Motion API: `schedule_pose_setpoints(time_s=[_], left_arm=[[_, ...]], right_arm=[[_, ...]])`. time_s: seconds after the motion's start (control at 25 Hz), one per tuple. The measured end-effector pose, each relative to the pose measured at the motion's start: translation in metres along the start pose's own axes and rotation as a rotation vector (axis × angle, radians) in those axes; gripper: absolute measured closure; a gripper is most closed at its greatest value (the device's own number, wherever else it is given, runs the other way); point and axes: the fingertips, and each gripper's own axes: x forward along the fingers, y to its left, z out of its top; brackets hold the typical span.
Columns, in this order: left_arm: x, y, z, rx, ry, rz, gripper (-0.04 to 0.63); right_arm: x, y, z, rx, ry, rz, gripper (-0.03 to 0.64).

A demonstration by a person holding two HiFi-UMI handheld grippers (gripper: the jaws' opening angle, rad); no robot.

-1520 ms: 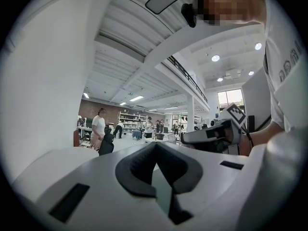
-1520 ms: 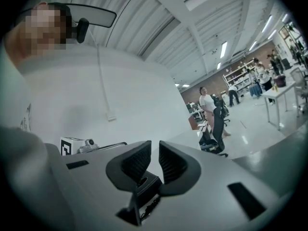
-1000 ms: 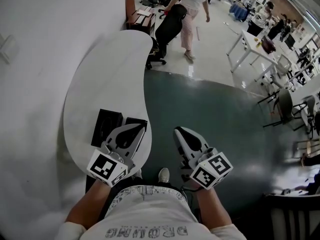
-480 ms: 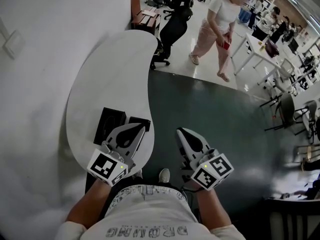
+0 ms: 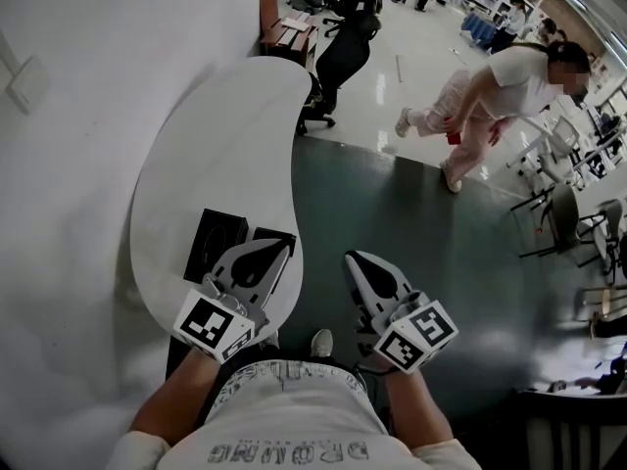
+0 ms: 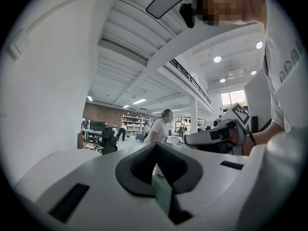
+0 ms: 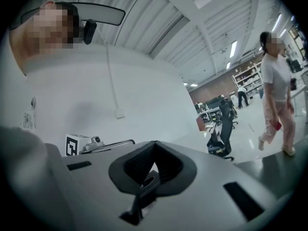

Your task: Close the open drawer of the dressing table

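Observation:
The white, curved top of the dressing table [image 5: 220, 135] runs along the wall at the left of the head view. No drawer front shows in any view. My left gripper [image 5: 284, 247] hangs over the table's near end, its jaws meeting in a point, shut on nothing. To its right, over the dark floor beside the table edge, my right gripper [image 5: 350, 258] is shut and empty too. In the left gripper view the left gripper [image 6: 155, 144] points level into the room. In the right gripper view the right gripper [image 7: 154, 143] does the same.
Two black flat items [image 5: 216, 243] lie on the table just ahead of the left gripper. A black office chair [image 5: 343, 47] stands past the table's far end. A person [image 5: 490, 91] bends over on the light floor at the right, near white desks and chairs [image 5: 558, 209].
The person in the background has walked from the far end of the room toward the right and now bends forward. Both grippers have stayed where they were.

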Motion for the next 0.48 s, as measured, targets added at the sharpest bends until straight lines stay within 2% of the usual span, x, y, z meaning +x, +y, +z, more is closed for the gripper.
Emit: schedule_pose_setpoints(time_s=[0.48], left_arm=[[-0.0010, 0.0022, 0.0009, 0.004, 0.004, 0.015, 0.580]], right_arm=[[0.0058, 0.0020, 0.0037, -0.006, 0.005, 0.021, 0.611]])
